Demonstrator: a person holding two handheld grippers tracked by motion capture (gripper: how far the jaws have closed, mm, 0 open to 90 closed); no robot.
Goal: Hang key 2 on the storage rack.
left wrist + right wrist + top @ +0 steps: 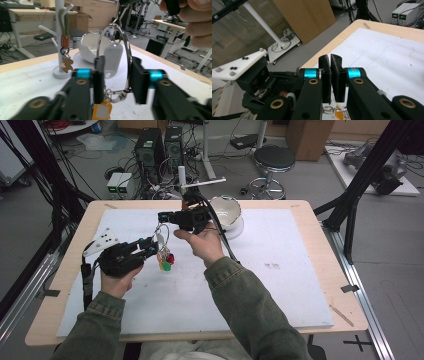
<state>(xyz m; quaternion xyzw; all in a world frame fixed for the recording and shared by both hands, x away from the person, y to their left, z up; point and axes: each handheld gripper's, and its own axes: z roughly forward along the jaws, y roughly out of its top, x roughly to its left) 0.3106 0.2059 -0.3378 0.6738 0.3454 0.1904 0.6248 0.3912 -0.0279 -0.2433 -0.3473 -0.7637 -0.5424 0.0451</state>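
Left claw around key ring (white tag)

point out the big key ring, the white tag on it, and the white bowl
key ring [128, 58], left gripper view, right side of the metal hoop
white tag [113, 58], left gripper view, middle of its face
white bowl [231, 215], high view, near rim

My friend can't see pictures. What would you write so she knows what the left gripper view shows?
Two black claw jaws stand either side of a big silver key ring that carries a white tag and an orange tag. Behind, on the white table, are a white bowl and a white peg stand with a hanging green-looped bear charm.
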